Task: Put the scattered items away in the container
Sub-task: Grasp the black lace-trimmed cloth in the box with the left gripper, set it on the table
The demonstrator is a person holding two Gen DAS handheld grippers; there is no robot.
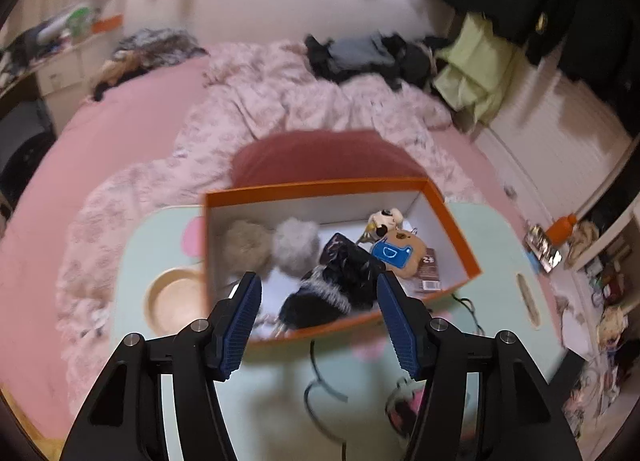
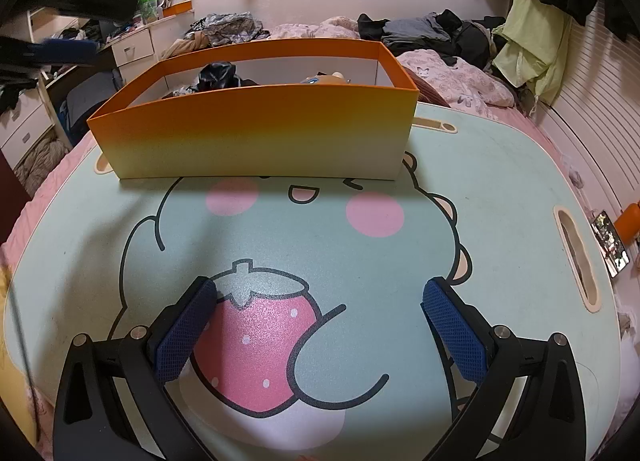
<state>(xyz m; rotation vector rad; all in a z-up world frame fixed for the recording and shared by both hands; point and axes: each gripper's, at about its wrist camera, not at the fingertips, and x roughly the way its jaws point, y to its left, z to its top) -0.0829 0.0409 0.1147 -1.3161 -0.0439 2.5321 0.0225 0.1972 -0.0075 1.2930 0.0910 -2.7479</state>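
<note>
Above the orange box, the left gripper hangs with jaws spread and nothing between them. Inside lie two fluffy pompoms, a black furry item and a brown plush. Nearer on the bench, the right gripper rests low, jaws spread wide, empty.

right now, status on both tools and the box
Left tool open, empty, above orange box. Right tool open, empty, low over table. Box holds pompoms, plush toys. Nothing blocking.
</note>
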